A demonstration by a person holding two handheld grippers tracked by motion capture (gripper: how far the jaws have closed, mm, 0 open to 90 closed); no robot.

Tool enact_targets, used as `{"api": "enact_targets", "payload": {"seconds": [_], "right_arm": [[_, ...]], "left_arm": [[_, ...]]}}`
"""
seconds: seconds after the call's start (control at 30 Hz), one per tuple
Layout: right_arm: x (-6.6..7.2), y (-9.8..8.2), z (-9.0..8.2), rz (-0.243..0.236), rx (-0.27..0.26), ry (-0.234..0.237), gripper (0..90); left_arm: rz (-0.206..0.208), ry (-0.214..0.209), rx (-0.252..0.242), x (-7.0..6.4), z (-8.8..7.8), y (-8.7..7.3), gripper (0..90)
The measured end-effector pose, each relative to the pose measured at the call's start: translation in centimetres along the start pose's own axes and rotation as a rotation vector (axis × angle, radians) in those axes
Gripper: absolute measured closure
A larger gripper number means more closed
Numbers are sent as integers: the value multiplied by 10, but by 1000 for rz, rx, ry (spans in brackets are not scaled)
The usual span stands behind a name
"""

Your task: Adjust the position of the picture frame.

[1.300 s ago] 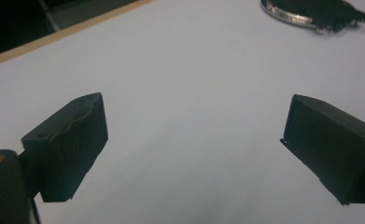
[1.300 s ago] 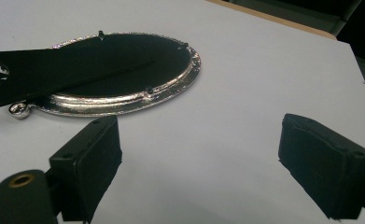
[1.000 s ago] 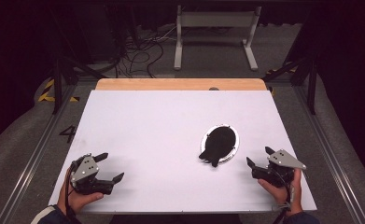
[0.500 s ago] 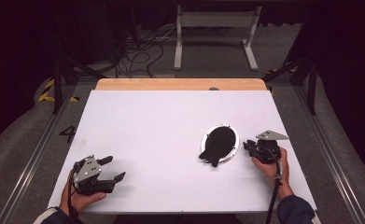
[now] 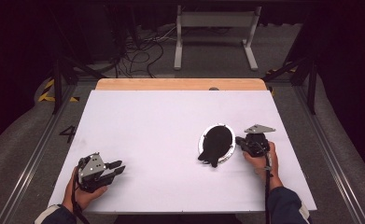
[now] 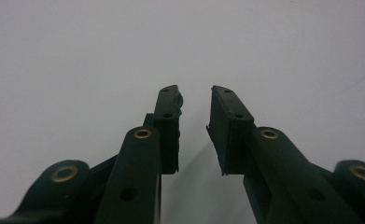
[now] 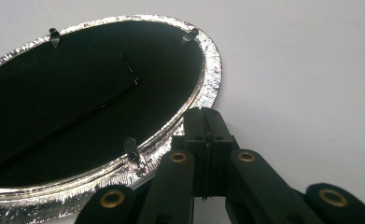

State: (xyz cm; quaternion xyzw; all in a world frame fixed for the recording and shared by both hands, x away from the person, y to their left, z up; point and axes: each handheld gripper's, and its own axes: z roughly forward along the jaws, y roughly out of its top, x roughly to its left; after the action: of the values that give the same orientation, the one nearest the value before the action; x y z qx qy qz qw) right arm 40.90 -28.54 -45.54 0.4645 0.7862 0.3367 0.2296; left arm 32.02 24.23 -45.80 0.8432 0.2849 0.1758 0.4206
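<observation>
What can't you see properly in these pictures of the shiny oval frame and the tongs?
- The oval frame lies face down: its front is hidden against the table.
- Right gripper view: the frame's left and bottom edges are cut off, and the shut right tongs cover part of its rim, so whether they touch it is unclear.
- High view: the left tongs look tiny; their small gap shows better in the left gripper view.

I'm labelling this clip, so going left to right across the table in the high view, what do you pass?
Left gripper, jaws a little apart on nothing → bare stretch of white table → oval silver frame lying face down, black back up → right gripper, jaws shut, tips at the frame's right rim.
</observation>
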Motion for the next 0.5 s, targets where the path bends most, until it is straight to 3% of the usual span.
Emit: {"api": "enact_targets", "payload": {"seconds": [0.2,0.37,0.5], "right_arm": [[4,0,1,1,-8,29,900],[16,1,3,-50,-15,29,900],[17,-1,2,-36,-23,45,900]], "left_arm": [[-12,13,-4,7,1,2,768],[-6,11,5,9,4,5,827],[-3,-2,-5,12,10,11,827]]}}
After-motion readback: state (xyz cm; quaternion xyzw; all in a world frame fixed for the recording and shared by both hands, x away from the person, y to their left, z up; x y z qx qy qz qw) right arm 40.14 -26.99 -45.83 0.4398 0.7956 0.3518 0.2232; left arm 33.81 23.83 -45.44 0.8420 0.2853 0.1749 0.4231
